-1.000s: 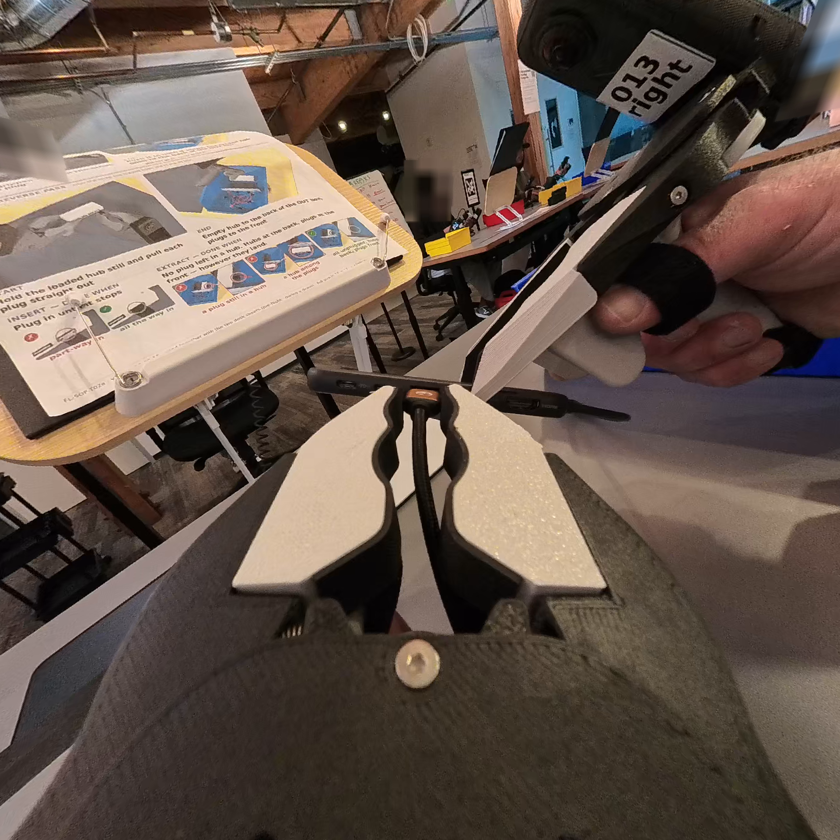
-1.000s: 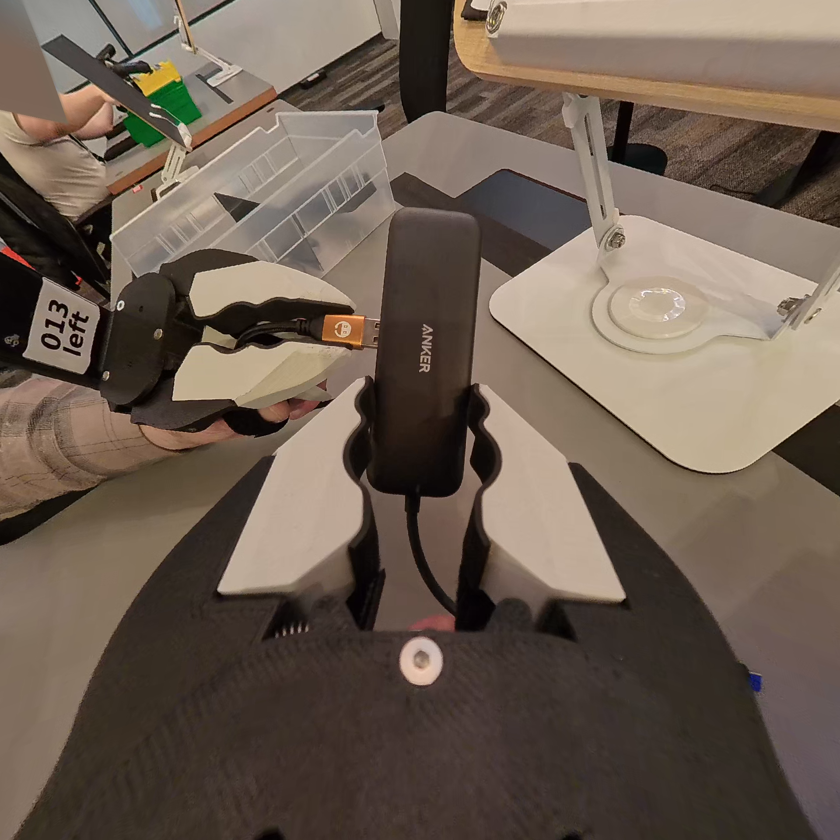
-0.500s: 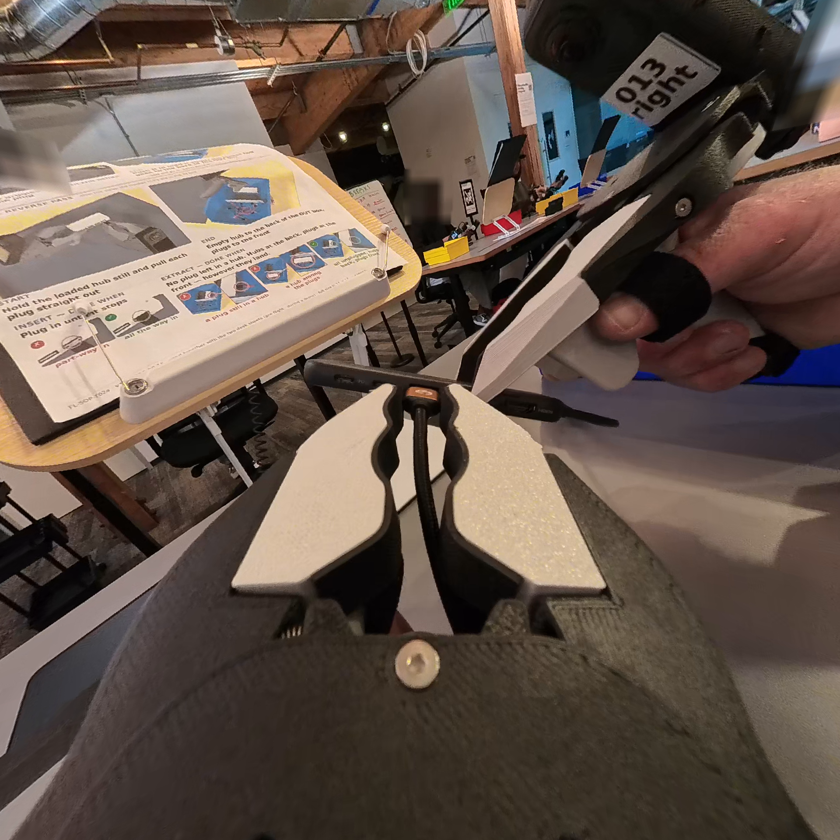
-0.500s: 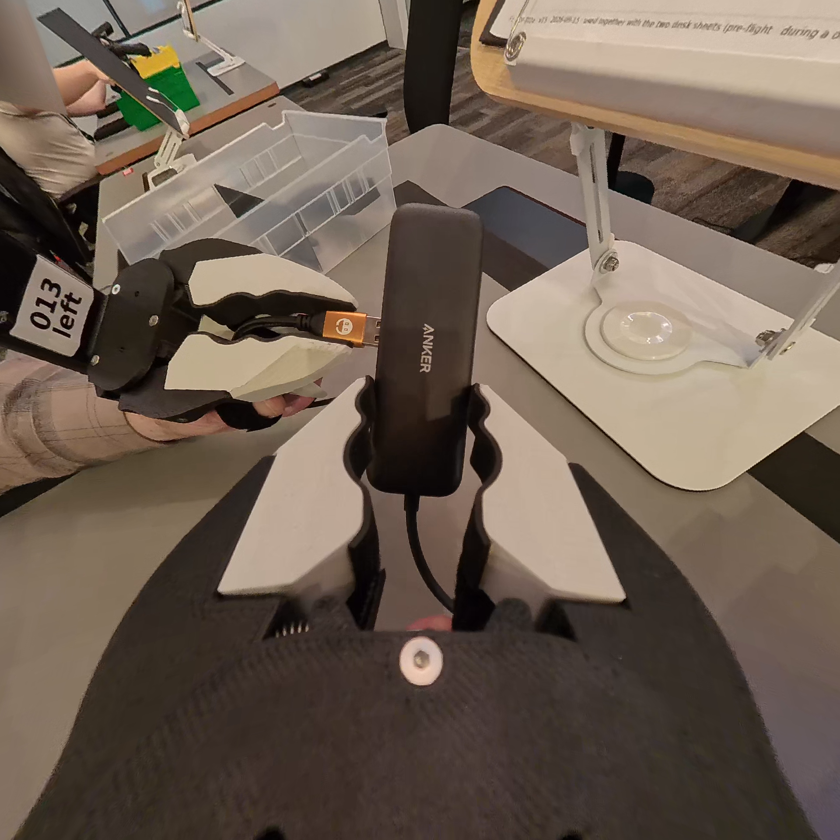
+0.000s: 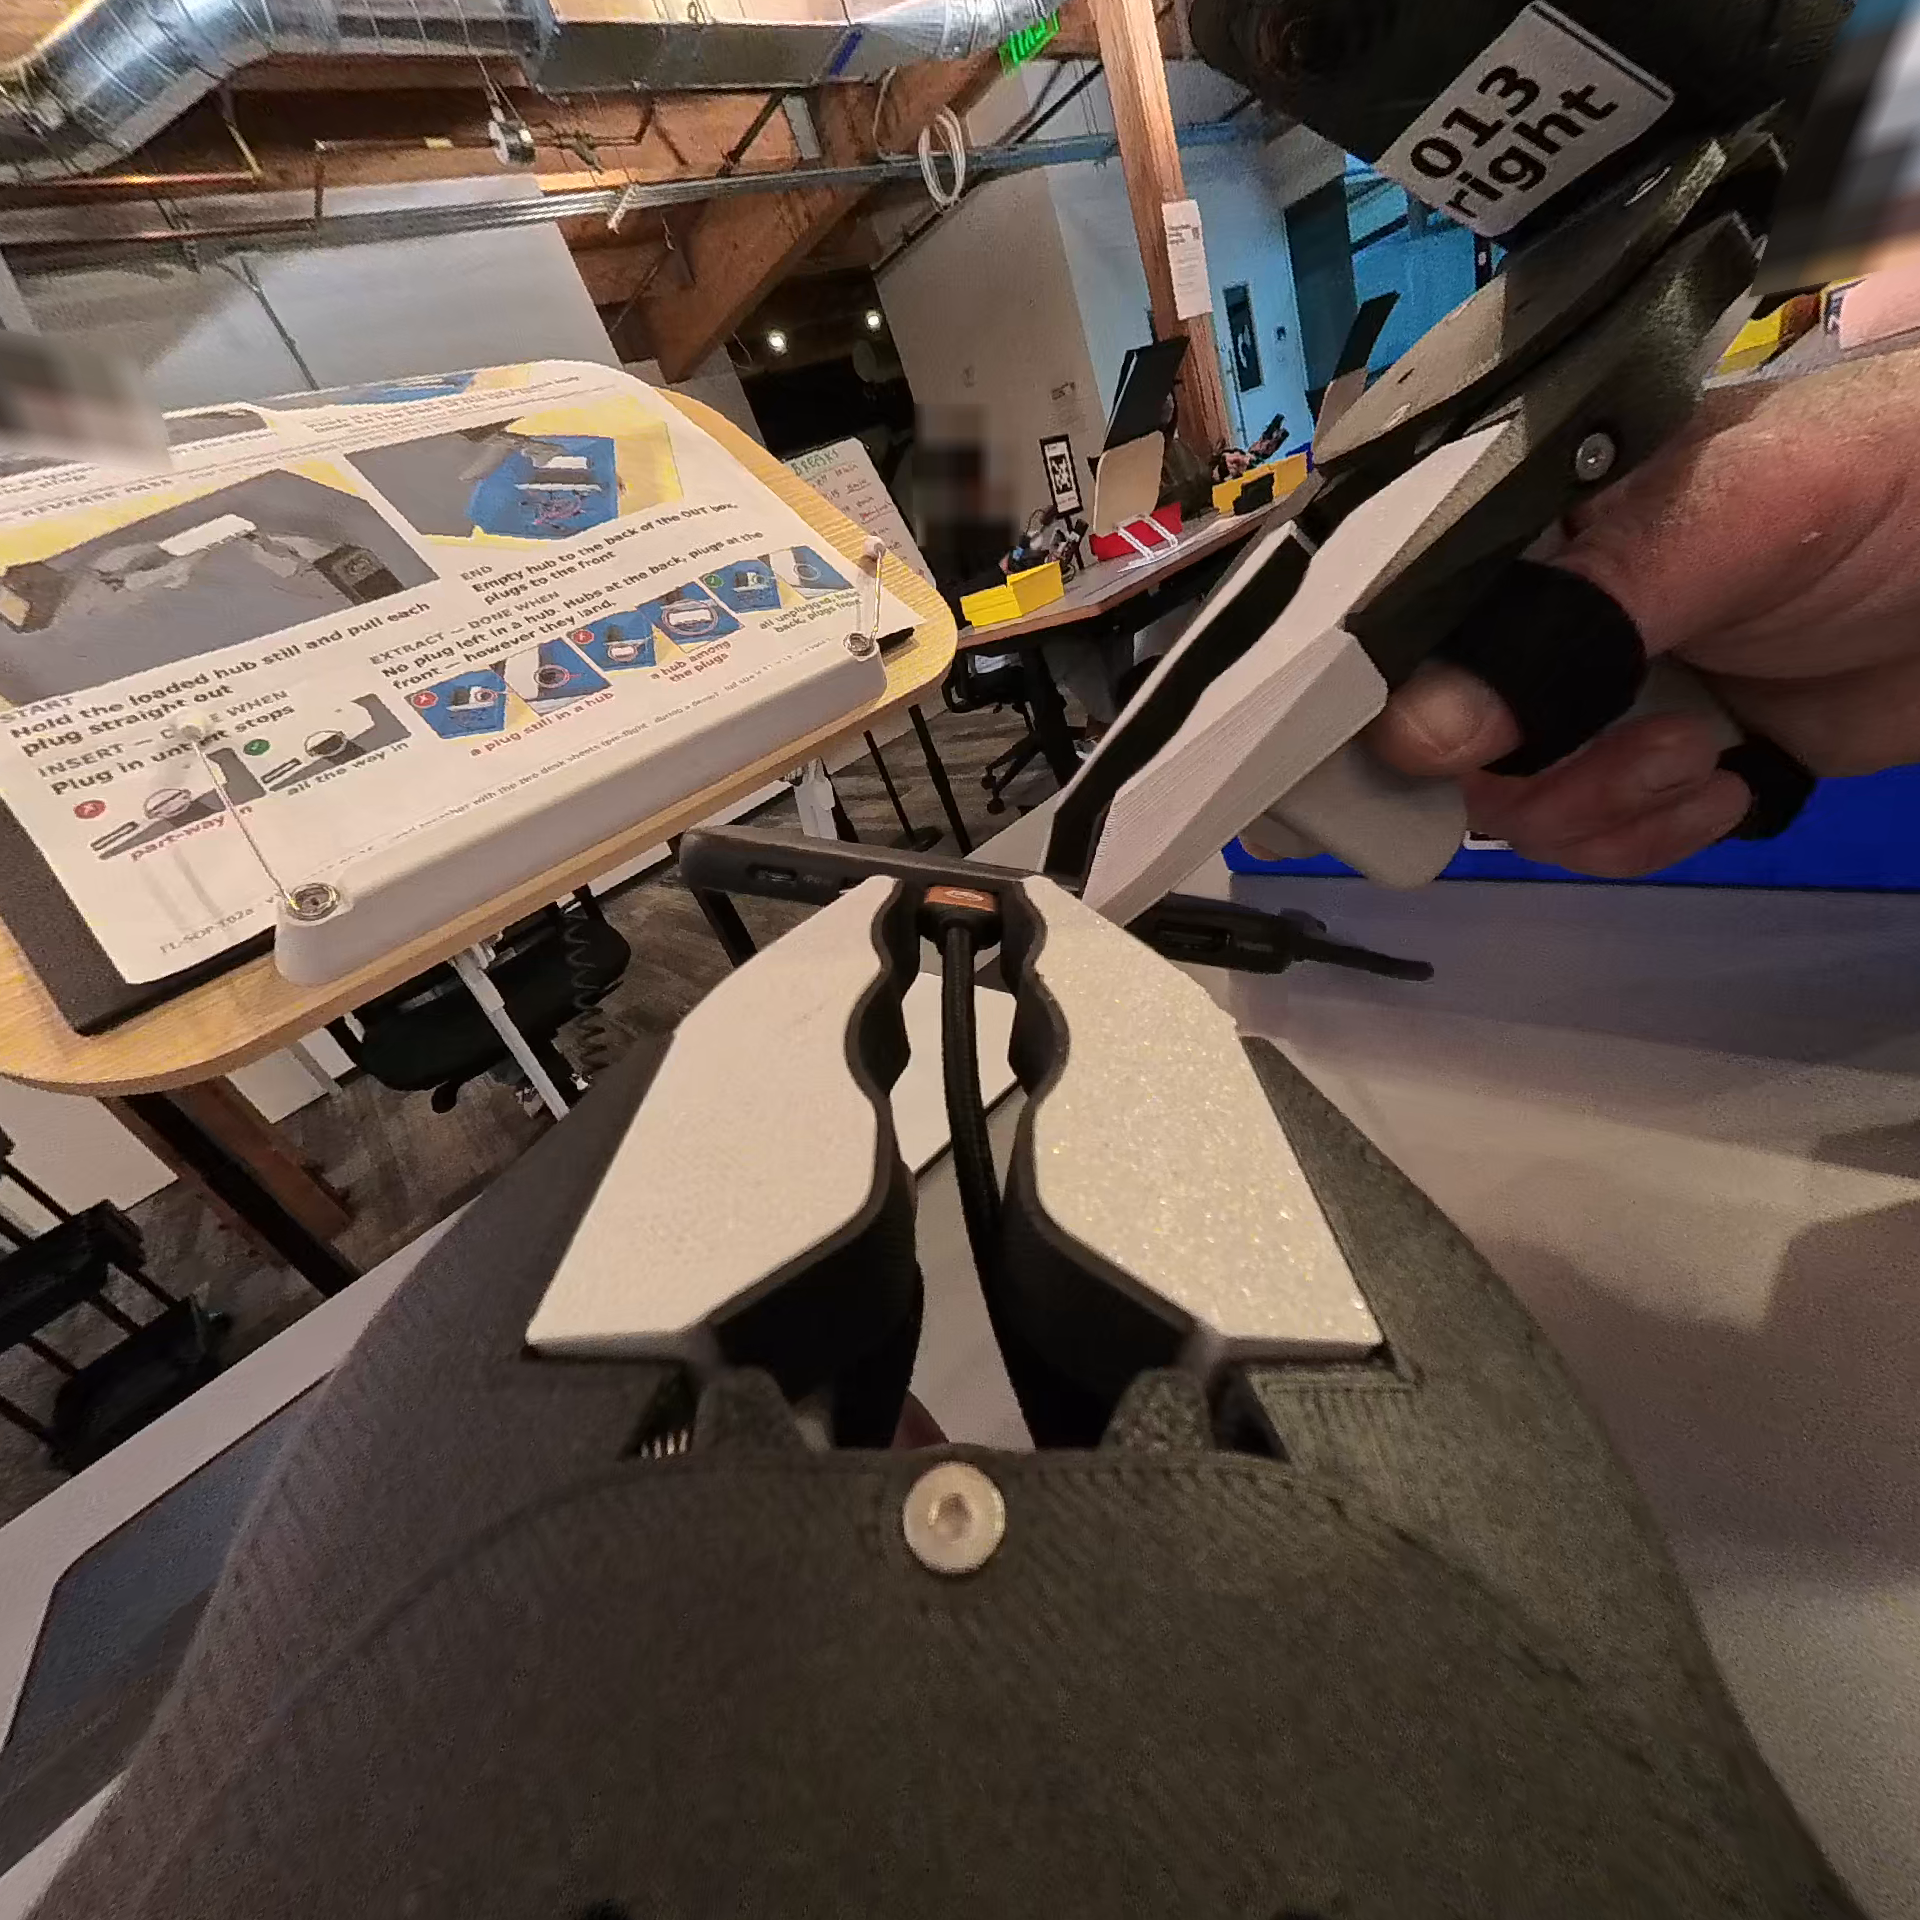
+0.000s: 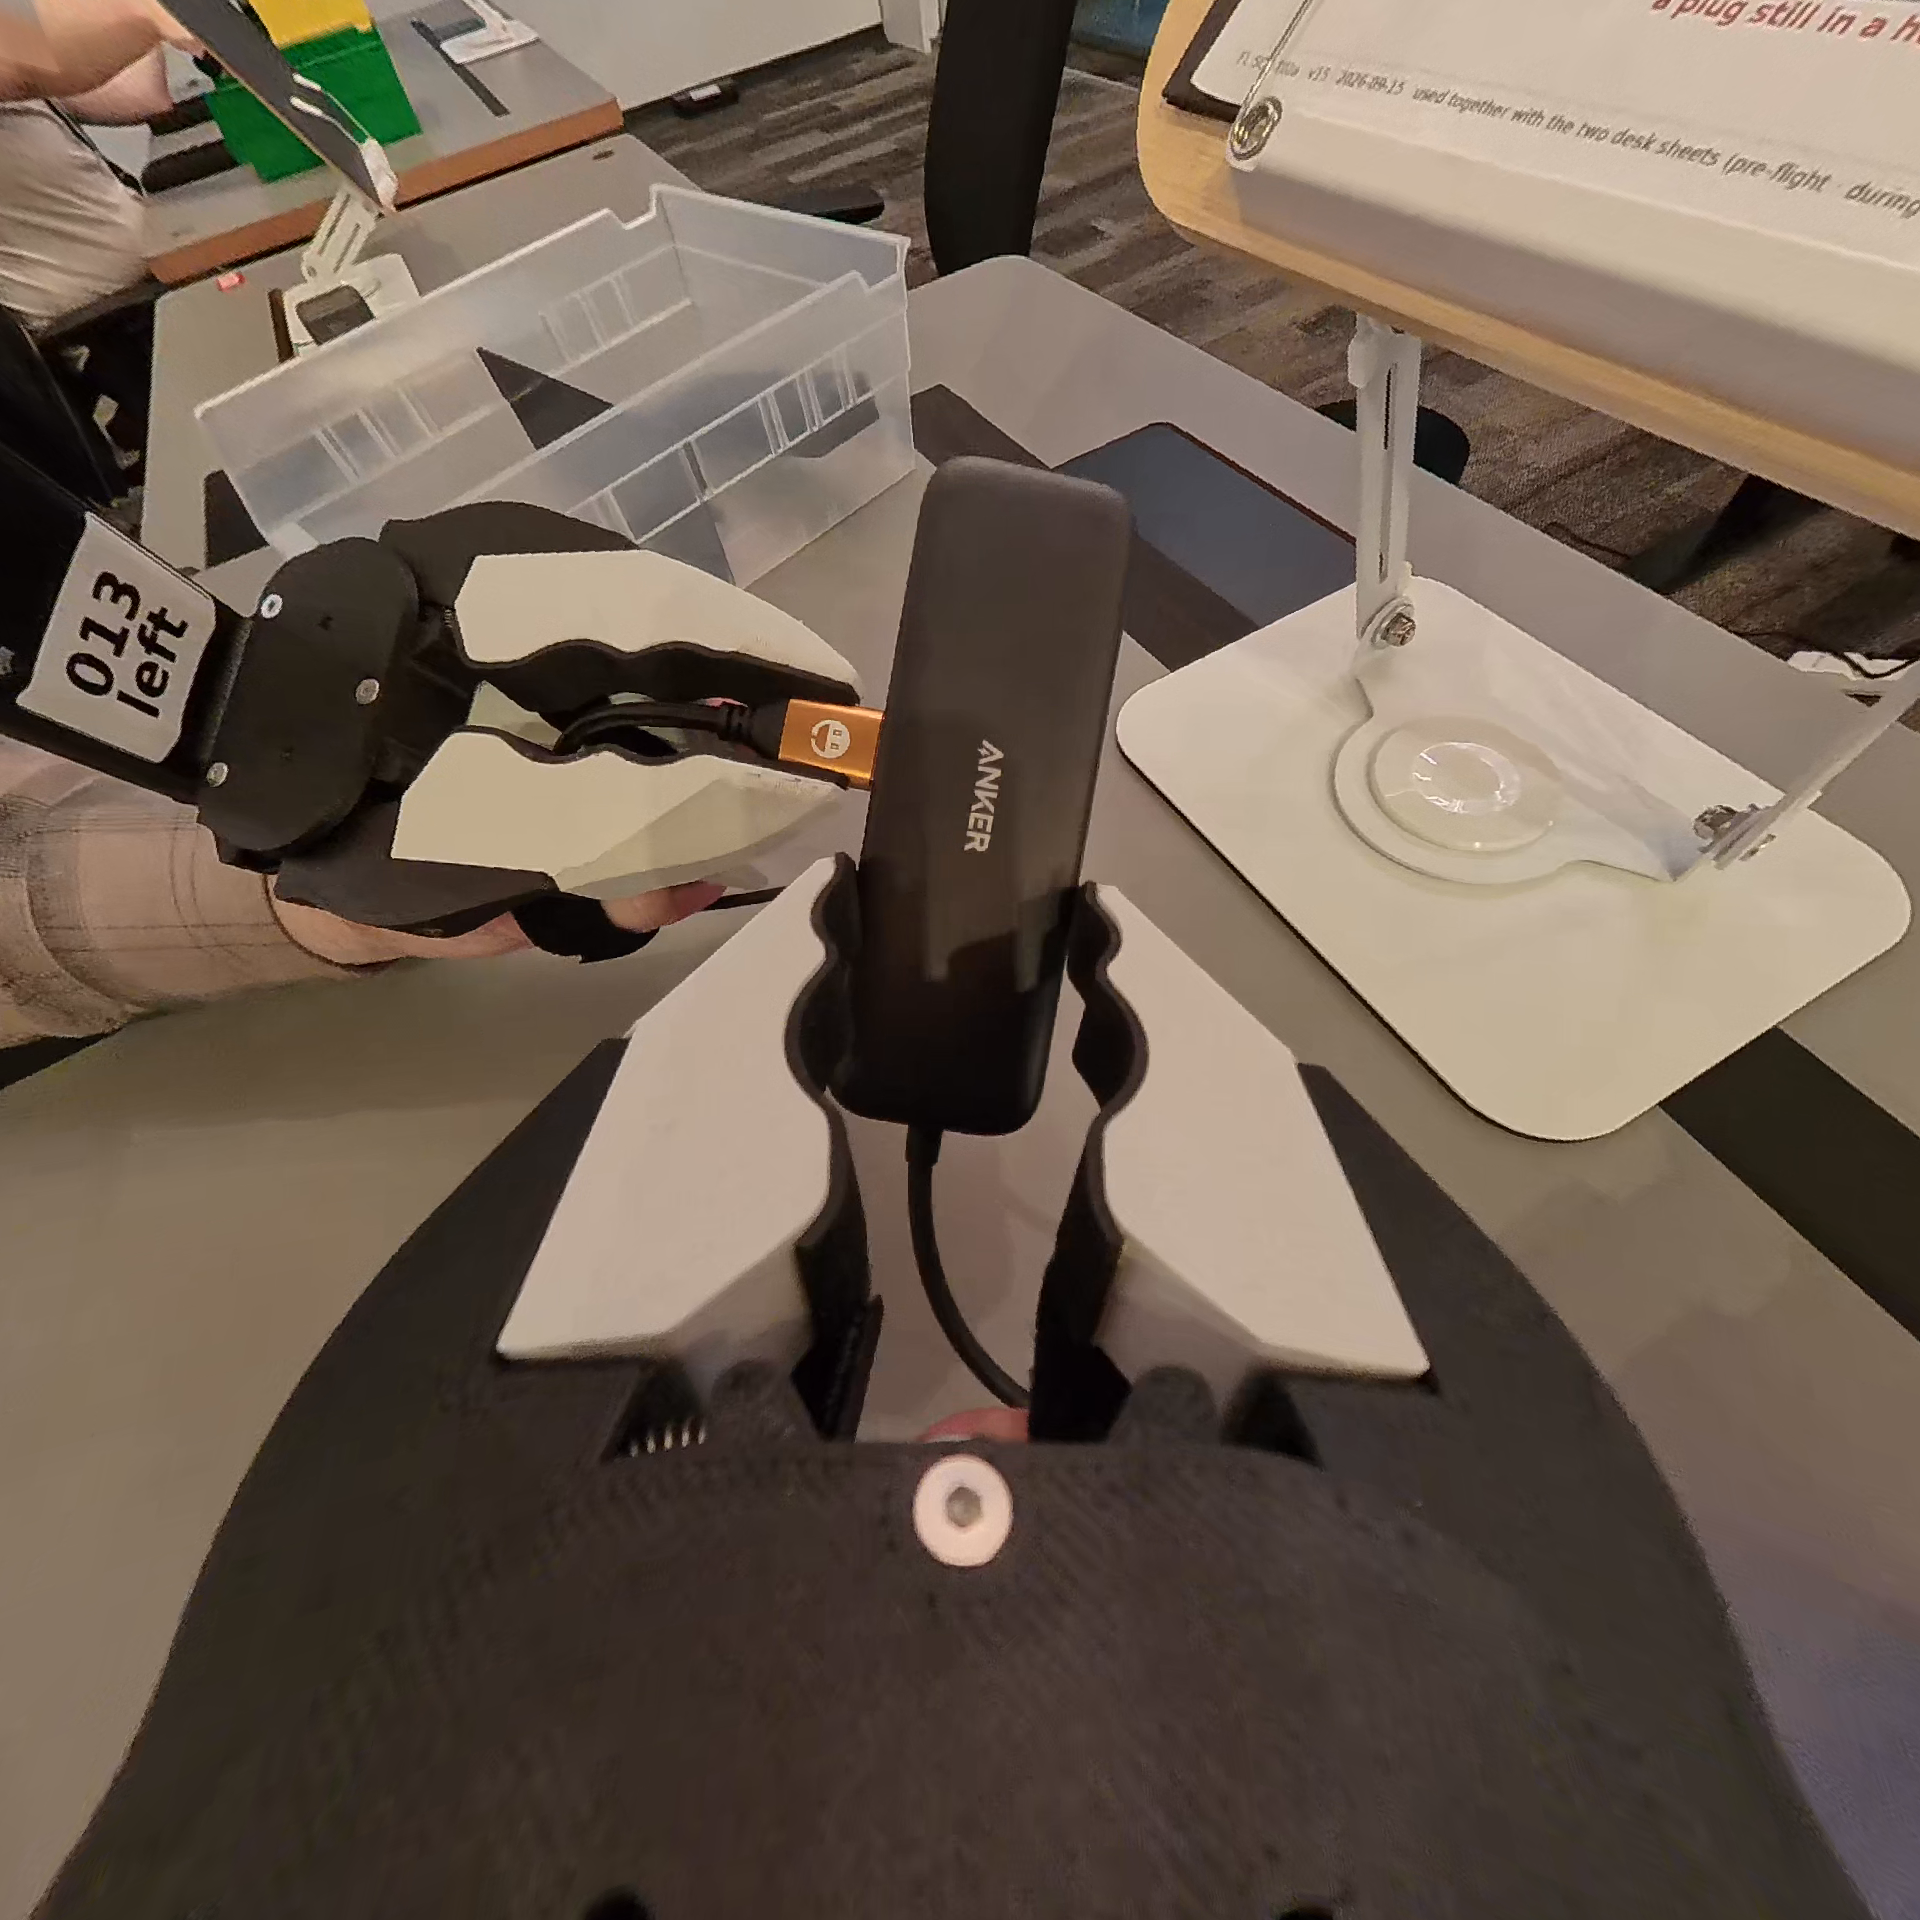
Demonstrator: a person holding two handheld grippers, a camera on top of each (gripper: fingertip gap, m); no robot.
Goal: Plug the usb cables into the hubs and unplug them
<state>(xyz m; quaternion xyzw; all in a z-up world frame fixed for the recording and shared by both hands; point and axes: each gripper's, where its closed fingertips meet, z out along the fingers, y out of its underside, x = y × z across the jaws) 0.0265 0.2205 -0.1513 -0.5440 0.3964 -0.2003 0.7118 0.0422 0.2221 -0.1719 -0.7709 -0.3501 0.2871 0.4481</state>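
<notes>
Right wrist view: right claw (image 6: pixel 961 997) clamps hub (image 6: pixel 992 769) above worktop (image 6: pixel 312 1122); left claw (image 6: pixel 831 738) pinches orange USB plug (image 6: pixel 826 740) at hub's side port. Push straight, hub braced, until it stops.

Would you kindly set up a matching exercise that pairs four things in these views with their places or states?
Things:
1. slim black rectangular hub
2. orange metal USB plug
3. clear plastic divided bin
4. white flat stand base

Places or states:
A. empty, at the table's far left
B. held by the right gripper
C. on the table, right of the hub
D. pressed into the hub's side by the left gripper

Pairs: 1-B, 2-D, 3-A, 4-C
</notes>
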